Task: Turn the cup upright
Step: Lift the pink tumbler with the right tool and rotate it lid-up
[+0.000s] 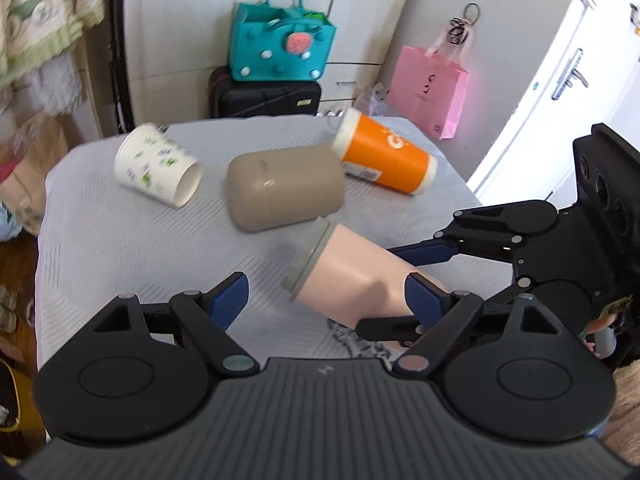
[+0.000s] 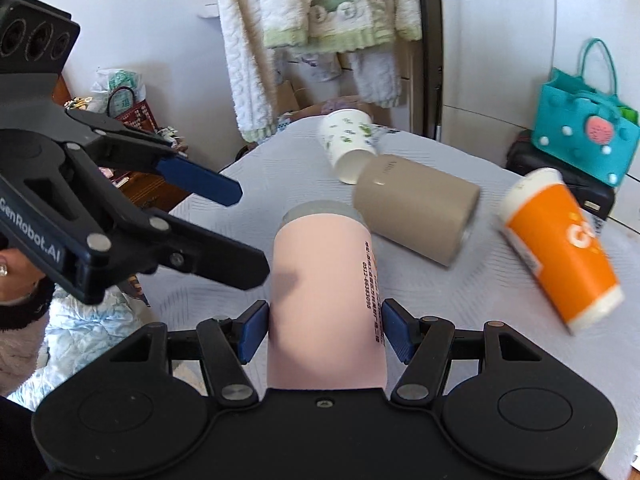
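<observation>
The right gripper [image 2: 324,330] has its two blue pads [image 2: 253,332] pressed against opposite sides of the pink cup [image 2: 326,300], clamped on it low down near the closed base, so the cup points away from the camera with its grey rim [image 2: 320,210] at the far end. Seen from the left wrist camera, the same pink cup [image 1: 352,276] is tilted, its grey rim toward the middle of the table and apparently lifted just off the cloth, though contact cannot be judged for sure. The left gripper [image 1: 326,300] stands wide open with nothing between its pads; its left pad is over bare cloth and its right pad lies just beside the pink cup's lower wall, whether touching or not I cannot tell. In the right wrist view this left gripper [image 2: 240,228] reaches in from the left, its fingers spread, close to the cup's side. Beyond the pink cup, a beige cup [image 1: 284,190] lies on its side near the table's centre, almost touching the pink cup's rim. A white cup with green print [image 1: 158,164] lies on its side to the left of the beige one, mouth facing it, and an orange cup [image 1: 384,160] lies tipped over to the right. All rest on a table covered with a pale grey cloth [image 1: 120,248]. Behind the table a teal bag [image 1: 280,46] sits on a black case [image 1: 264,96], and a pink paper bag [image 1: 430,90] hangs by the wall.
</observation>
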Available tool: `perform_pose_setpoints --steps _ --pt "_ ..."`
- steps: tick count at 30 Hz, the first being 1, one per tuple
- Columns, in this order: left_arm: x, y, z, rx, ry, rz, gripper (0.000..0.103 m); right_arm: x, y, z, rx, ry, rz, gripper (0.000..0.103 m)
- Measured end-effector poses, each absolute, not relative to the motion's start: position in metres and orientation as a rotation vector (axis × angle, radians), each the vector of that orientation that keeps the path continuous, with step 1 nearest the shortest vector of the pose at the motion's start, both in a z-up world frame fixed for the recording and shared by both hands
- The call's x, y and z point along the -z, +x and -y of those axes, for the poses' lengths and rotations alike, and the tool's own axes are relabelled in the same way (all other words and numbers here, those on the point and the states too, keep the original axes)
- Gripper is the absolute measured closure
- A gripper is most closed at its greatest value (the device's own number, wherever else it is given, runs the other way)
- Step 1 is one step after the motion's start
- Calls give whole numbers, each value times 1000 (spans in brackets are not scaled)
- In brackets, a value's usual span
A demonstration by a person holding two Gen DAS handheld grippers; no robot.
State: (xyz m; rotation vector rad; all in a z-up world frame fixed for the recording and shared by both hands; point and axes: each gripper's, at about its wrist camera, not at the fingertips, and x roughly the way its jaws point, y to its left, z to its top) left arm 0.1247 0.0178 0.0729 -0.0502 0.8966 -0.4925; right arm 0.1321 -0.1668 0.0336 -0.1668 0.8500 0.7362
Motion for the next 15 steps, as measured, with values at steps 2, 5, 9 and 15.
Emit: perform_pose_setpoints --steps 2,5,9,15 --pt "-67 129 -27 489 -73 -913 18 -28 137 155 -731 -174 -865 36" --pt "-59 135 -37 477 -100 -930 18 -16 147 142 -691 -177 -905 36" --pt "-46 144 -45 478 -133 -947 18 -6 156 134 -639 -213 -929 36" --pt "-20 155 -44 514 -206 -1000 18 -9 157 141 -728 -211 -939 16"
